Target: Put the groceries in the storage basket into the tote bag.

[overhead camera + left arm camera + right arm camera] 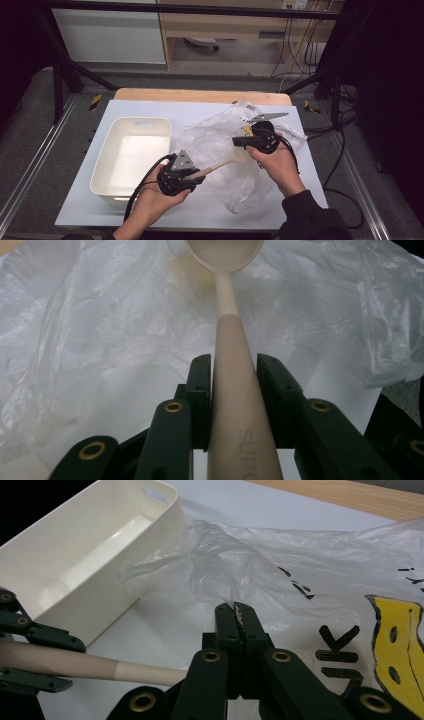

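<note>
From the high view I see my left tool near the front of the worktop, its 2 jaws closed on the thick handle of a beige spoon. The spoon runs up and to the right into a crumpled clear plastic bag; its bowl is lost in the folds there. My right tool sits over the bag's middle, and my hand covers much of it. A white tub stands left of the bag.

In the left gripper view the 2 jaws press on either side of the spoon's handle, partly apart to its width. Raised letters on the handle are cut off at the bottom edge. The bowl is cropped by the top edge, with the bag spread behind it.

In the right gripper view my tool is fully closed, pinching a thin fold of the bag. The spoon crosses low at left and passes behind my jaws. The bag's black and yellow print is cut off at right.
</note>
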Available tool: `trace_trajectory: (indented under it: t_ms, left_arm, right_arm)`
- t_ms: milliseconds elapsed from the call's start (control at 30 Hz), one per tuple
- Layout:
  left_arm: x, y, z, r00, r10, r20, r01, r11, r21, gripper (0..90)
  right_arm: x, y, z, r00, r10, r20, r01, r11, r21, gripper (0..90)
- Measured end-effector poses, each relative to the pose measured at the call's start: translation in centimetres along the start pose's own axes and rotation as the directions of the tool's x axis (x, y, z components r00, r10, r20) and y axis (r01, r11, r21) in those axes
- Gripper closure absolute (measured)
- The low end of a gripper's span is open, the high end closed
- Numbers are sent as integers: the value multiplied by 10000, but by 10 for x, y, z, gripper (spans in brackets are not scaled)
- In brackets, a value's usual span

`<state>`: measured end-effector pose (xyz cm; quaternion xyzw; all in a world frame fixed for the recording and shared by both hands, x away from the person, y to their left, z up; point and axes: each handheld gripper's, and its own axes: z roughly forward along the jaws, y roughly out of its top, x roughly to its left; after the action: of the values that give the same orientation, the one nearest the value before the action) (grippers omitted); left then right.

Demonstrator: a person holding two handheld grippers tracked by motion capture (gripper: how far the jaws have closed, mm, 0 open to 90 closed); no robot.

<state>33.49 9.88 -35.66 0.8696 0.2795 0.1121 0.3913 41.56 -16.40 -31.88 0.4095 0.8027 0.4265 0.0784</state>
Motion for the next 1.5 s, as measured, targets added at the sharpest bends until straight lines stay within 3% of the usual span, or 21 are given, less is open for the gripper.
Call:
trace_trajectory:
  t_ms: [300, 833, 1167, 1500]
  left_arm:
    - [-6, 9, 18, 9997, -68, 233, 76, 9994, -337, 686]
    - [-5, 14, 55, 9991, -90, 405, 104, 9994, -329, 685]
    - [2, 20, 83, 9978, -314, 589, 345, 9981, -516, 685]
    - [16, 16, 104, 9981, -7, 615, 36, 9989, -470, 685]
  right_arm:
    - [0, -3, -5, 9999, -87, -64, 86, 10000, -48, 900]
    - [1, -23, -1, 9997, -63, -257, 69, 9997, 224, 900]
    - [2, -29, -2, 9995, -126, -282, 135, 9995, 301, 900]
    - [2, -32, -3, 9993, -181, -330, 193, 9992, 361, 900]
